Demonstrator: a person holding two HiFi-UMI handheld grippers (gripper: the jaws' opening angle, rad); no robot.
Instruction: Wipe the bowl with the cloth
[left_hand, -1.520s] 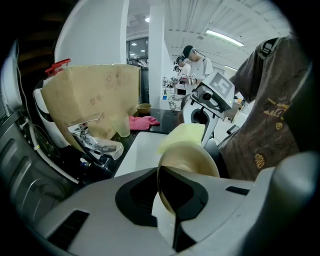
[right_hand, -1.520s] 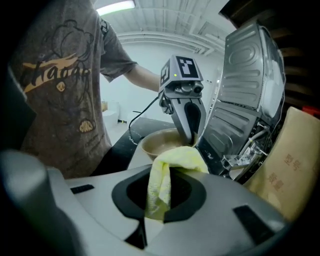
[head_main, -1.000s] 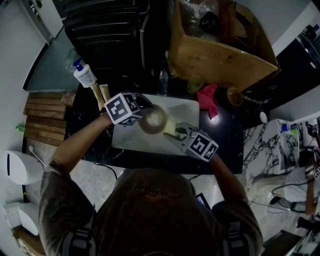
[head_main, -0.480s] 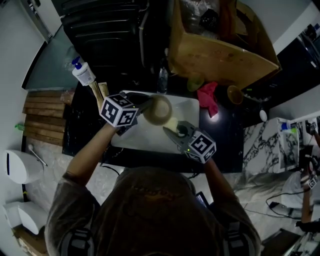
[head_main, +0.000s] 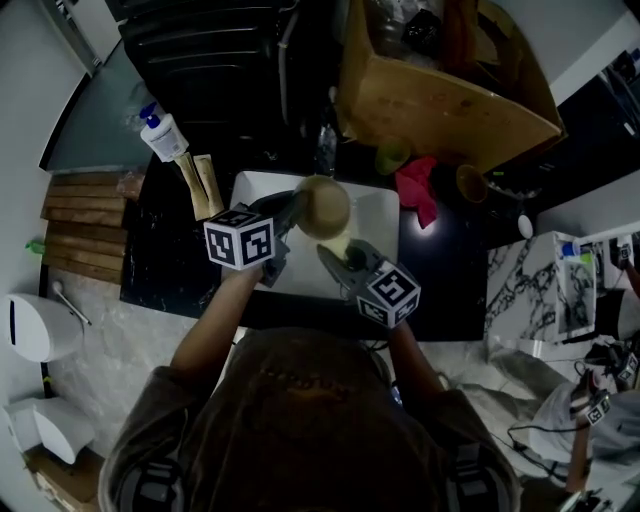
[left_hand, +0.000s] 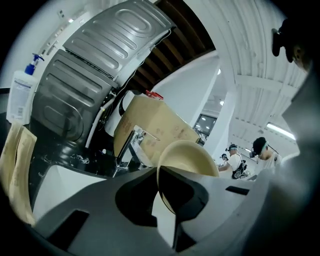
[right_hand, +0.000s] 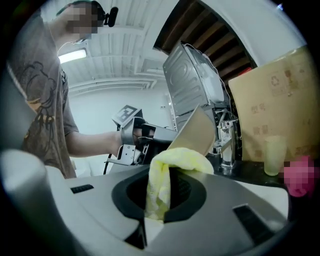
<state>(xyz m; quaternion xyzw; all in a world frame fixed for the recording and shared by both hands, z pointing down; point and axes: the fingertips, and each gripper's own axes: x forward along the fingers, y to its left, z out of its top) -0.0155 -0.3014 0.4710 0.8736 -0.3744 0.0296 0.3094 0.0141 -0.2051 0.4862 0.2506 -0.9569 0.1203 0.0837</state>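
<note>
Right tool (right_hand: 159, 197) clamping fluffy yellow cloth (right_hand: 176, 160), round bowl (right_hand: 196, 134)

Print on cardboard box (right_hand: 272, 107) illegible

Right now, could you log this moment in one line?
left gripper: shut on bowl | right gripper: shut on cloth | bowl above sink

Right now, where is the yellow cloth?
The yellow cloth is pinched in the right gripper, centre of the right gripper view, just below the tilted bowl the left gripper holds over the white sink.
</note>
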